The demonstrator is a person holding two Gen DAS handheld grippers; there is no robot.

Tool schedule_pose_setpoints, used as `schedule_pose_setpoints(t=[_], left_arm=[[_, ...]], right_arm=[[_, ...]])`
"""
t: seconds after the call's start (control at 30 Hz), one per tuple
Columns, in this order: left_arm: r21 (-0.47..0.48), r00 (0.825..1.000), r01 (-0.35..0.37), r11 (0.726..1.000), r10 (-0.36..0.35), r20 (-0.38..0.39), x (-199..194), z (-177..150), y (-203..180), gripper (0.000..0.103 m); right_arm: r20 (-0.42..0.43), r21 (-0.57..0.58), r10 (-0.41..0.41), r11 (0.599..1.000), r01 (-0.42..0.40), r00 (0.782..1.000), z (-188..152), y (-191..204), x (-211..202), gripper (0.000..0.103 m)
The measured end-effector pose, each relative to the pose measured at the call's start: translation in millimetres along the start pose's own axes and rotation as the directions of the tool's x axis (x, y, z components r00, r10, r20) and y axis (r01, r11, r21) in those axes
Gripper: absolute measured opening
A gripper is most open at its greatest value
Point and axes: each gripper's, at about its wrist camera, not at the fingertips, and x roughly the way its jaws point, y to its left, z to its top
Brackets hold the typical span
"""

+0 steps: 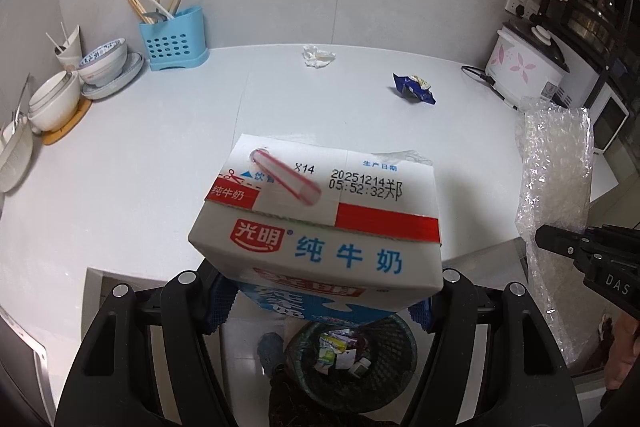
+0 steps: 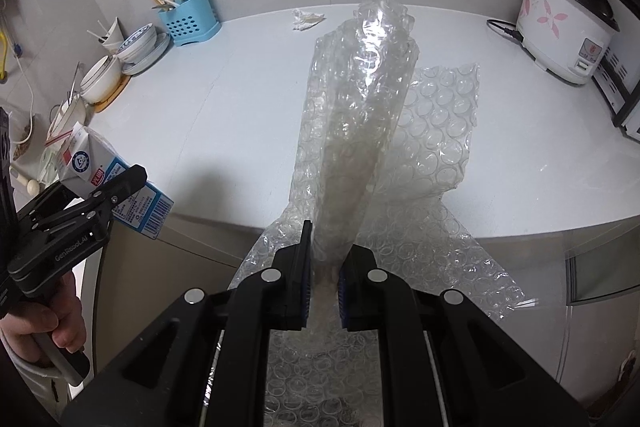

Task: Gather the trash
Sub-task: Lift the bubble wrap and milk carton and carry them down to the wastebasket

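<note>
My left gripper (image 1: pixel 320 307) is shut on a white and blue milk carton (image 1: pixel 320 223) with a red-striped straw in its top. It holds the carton past the counter's edge, above a black mesh waste basket (image 1: pixel 402 337) on the floor with trash inside. My right gripper (image 2: pixel 323 287) is shut on a long sheet of clear bubble wrap (image 2: pixel 360 115), which stands up in front of it and hangs below. On the white counter (image 1: pixel 140 167) lie a crumpled white tissue (image 1: pixel 318 55) and a blue wrapper (image 1: pixel 414 89). The right wrist view shows the carton (image 2: pixel 86 163) in the left gripper (image 2: pixel 120 187).
A blue utensil holder (image 1: pixel 174 39) with chopsticks and stacked bowls (image 1: pixel 104 61) stand at the counter's back left. A white rice cooker (image 1: pixel 524 67) with its cable sits at the back right. A hand (image 2: pixel 40 319) grips the left tool.
</note>
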Motion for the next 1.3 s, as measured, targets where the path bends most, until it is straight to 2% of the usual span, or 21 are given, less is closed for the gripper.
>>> schedule_pose_setpoints(t=[0.37, 0.63, 0.87, 1.03, 1.13, 1.3], left_arm=[[0.000, 1.000, 0.008, 1.000, -0.008, -0.019, -0.6, -40.9, 1.2, 0.067], [0.007, 0.997, 0.008, 1.000, -0.007, -0.073, 28.3, -78.8, 7.1, 0.067], [0.007, 0.995, 0.008, 1.000, -0.007, -0.103, 49.9, -107.4, 17.4, 0.067], [0.018, 0.993, 0.003, 1.000, -0.001, -0.117, 67.7, -126.7, 21.4, 0.067], [0.014, 0.992, 0.009, 1.000, -0.007, -0.128, 75.9, -136.1, 23.5, 0.067], [0.012, 0.986, 0.000, 1.000, 0.002, -0.167, 90.7, -153.9, 27.0, 0.067]], right_arm=[[-0.053, -0.029, 0.008, 1.000, -0.009, 0.999, -40.1, -2.9, 6.6, 0.010], [-0.137, -0.043, 0.013, 0.999, -0.020, 0.991, -72.6, -8.6, 54.2, 0.010], [-0.146, -0.124, 0.055, 0.990, -0.074, 0.988, -94.1, 5.0, 79.4, 0.010], [-0.132, -0.258, 0.104, 0.956, -0.136, 0.986, -109.1, 26.8, 88.7, 0.010], [-0.143, -0.369, 0.098, 0.918, -0.145, 0.985, -122.5, 41.1, 99.0, 0.010], [-0.196, -0.459, 0.065, 0.875, -0.150, 0.978, -145.9, 51.7, 132.0, 0.010]])
